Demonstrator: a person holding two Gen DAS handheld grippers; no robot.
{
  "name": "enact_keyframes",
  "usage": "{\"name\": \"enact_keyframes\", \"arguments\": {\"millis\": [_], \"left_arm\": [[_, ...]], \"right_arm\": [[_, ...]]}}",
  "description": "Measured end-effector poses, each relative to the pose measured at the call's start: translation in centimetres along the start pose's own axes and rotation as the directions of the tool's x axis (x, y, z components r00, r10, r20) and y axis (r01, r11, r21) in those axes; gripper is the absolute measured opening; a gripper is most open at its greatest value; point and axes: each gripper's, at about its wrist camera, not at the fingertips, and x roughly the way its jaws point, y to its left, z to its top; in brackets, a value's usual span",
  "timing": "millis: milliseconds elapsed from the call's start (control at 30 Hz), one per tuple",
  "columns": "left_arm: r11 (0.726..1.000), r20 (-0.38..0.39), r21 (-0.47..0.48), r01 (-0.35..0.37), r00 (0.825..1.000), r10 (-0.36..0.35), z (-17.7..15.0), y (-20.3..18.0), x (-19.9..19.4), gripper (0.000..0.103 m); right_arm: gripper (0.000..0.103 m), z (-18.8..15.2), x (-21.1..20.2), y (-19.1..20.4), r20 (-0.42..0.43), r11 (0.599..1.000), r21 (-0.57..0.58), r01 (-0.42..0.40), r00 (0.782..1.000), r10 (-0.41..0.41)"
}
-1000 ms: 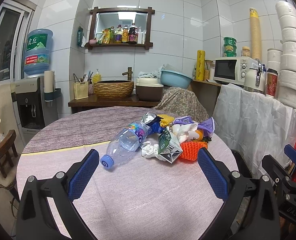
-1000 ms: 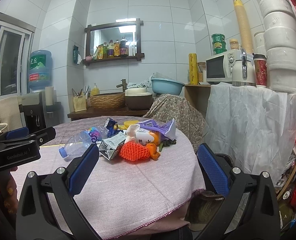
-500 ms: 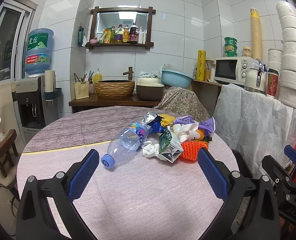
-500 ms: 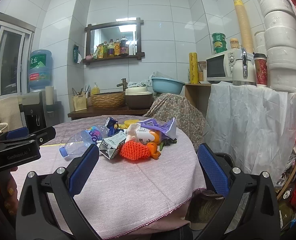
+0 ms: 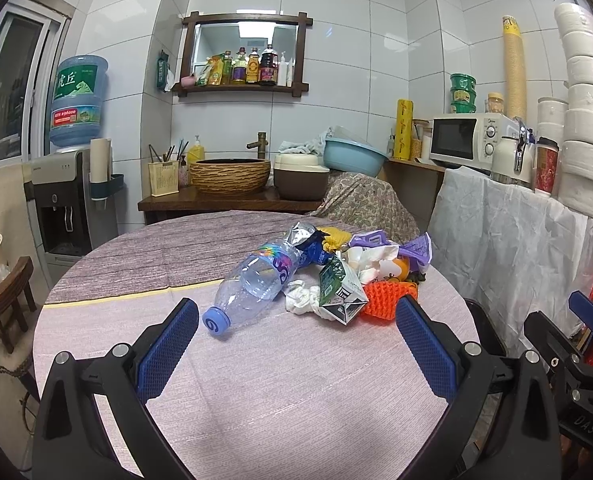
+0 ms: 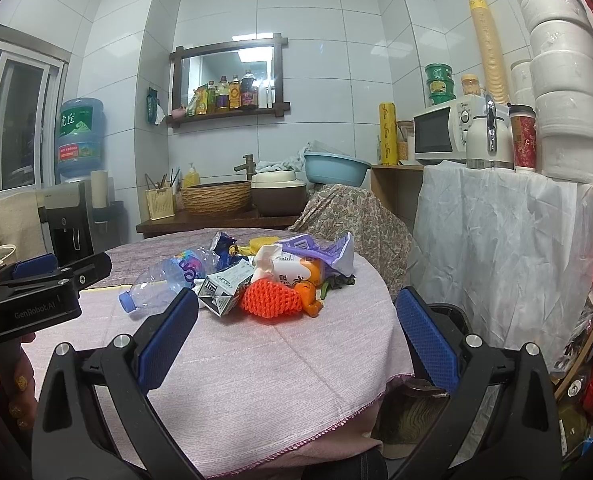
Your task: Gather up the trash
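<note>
A clear plastic bottle (image 5: 256,284) lies on the round surface (image 5: 296,380), blue cap pointing toward the left claw (image 5: 296,344), long axis slanting away rightward. The left claw is nearer, spread wide, empty. Crumpled wrappers (image 5: 328,292) touch the bottle's right side. The right claw (image 6: 296,340) is also spread, empty.

Both views look forward along open tongs, low over the round counter (image 5: 296,380), toward the tiled back wall. The left view sits nearer the counter's middle, with the trash pile (image 5: 336,276) just ahead, right of centre. The right view sits at the counter's right edge (image 6: 336,420), facing the same pile (image 6: 264,280) from its right. Both share the pile, shelf (image 5: 244,88) and microwave (image 6: 444,136). Each catches the other tongs at its border.
</note>
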Motion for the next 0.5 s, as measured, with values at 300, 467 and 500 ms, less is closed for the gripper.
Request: {"name": "enact_keyframes", "arguments": {"millis": [300,467,500], "left_arm": [[1.0,-0.002,0.0,-0.001,1.0,0.001,0.04,-0.1,0.05,0.098],[1.0,-0.004,0.0,0.0,1.0,0.0,0.0,-0.1,0.08,0.098],[1.0,-0.006,0.0,0.0,1.0,0.0,0.05,-0.08,0.16,0.098]], "right_arm": [[0.098,0.05,0.18,-0.02,-0.004,1.0,0.001,0.001,1.0,-0.001],[0.098,0.01,0.2,-0.01,-0.007,1.0,0.001,0.0,1.0,0.0],[0.098,0.1,0.19,-0.02,-0.007,1.0,0.001,0.0,1.0,0.0]]}}
